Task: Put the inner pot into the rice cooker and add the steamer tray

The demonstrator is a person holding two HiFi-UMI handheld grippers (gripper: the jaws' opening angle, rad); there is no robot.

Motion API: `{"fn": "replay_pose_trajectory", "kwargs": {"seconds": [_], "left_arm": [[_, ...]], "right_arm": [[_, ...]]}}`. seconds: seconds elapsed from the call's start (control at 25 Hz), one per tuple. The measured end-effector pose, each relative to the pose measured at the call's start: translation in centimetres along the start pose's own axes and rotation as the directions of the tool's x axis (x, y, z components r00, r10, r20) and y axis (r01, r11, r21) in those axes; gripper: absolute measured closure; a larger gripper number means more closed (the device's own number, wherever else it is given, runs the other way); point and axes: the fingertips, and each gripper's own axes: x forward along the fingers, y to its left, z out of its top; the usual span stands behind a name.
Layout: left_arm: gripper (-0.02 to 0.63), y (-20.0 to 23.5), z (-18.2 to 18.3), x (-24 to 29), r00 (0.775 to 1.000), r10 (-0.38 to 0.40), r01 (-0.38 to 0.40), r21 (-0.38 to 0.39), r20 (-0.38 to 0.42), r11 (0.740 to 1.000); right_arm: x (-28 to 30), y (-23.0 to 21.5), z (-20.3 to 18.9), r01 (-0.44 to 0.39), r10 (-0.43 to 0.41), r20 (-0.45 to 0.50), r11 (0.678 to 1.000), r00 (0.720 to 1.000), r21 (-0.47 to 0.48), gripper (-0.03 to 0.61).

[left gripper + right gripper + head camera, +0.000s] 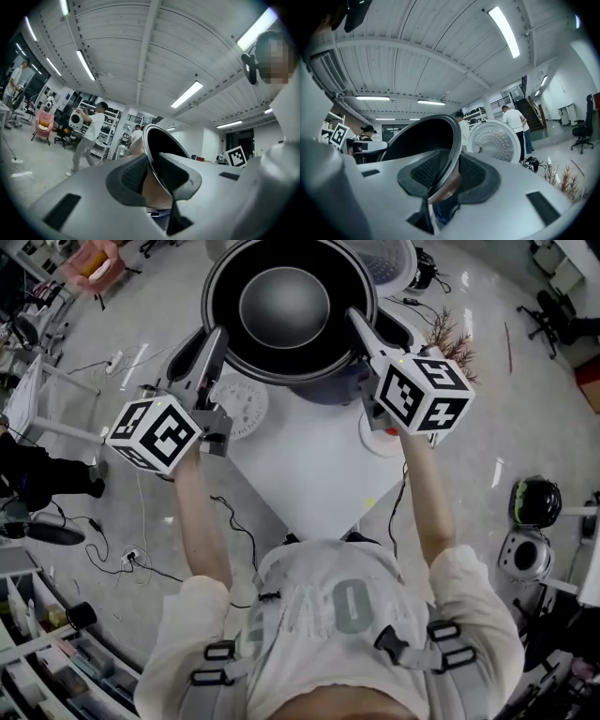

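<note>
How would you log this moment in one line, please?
inner pot: held aloft | left claw: shut on rim | right claw: shut on opposite rim | steamer tray: on table

Dark inner pot (291,310); white table (314,474)

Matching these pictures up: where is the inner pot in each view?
Head view: inner pot, top centre.
Left gripper view: inner pot centre, rim in jaws.
Right gripper view: inner pot centre-left, rim in jaws.
Shared landmark: perforated lid, head view top right, right gripper view centre-right.
</note>
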Motion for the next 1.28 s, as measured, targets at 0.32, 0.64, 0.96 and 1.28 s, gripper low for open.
{"fn": "replay_pose_trajectory", "kwargs": {"seconds": [0.32, 0.64, 0.96, 1.28], "left_arm": [[0.537, -1.1, -1.6, 6.5, 0.994, -0.080, 0.083, 0.040, -0.079, 0.996], [0.532, 0.0, -6.4, 11.2, 0.975, -0.096, 0.101, 0.015, -0.199, 0.995], [0.531, 1.6, -11.1, 13.0, 0.949, -0.084, 0.079, -0.027, -0.304, 0.996], [0.526, 3.2, -13.3, 14.4, 0.924, -0.081, 0.084, -0.008, -0.373, 0.996]], "right_arm": [[-0.4, -5.4, 0.8, 0.128, -0.128, -0.042, 0.992, 0.991, 0.002, 0.449], [0.0, -9.7, -2.6, 0.217, -0.212, -0.132, 0.976, 0.968, 0.027, 0.448], [0.7, -11.9, -6.9, 0.256, -0.235, -0.239, 0.965, 0.942, 0.059, 0.446], [2.2, -13.2, -9.6, 0.271, -0.237, -0.298, 0.959, 0.925, 0.079, 0.443]]}}
